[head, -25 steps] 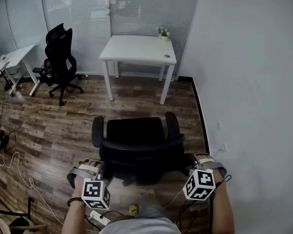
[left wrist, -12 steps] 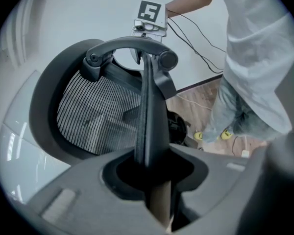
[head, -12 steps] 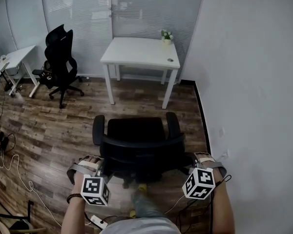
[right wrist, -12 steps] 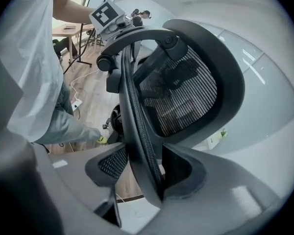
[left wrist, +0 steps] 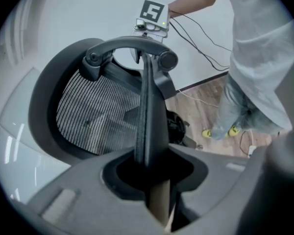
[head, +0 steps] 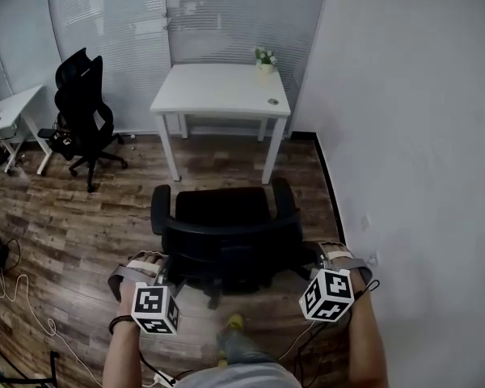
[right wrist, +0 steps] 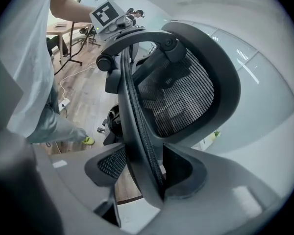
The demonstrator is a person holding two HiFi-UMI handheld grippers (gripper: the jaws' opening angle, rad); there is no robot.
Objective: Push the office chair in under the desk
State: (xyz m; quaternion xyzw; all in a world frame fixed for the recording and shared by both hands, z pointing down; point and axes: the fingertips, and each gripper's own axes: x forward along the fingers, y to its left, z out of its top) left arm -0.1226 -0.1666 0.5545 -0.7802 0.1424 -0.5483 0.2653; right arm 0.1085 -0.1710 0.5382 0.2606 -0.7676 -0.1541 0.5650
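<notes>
The white desk (head: 220, 90) stood at upper centre. The black office chair (head: 224, 208) sat mid-frame below it, apart from it, seat toward the desk. At lower left, the left gripper (head: 165, 275) clamped the backrest (head: 230, 247) edge; at lower right, the right gripper (head: 314, 259) clamped the other edge
</notes>
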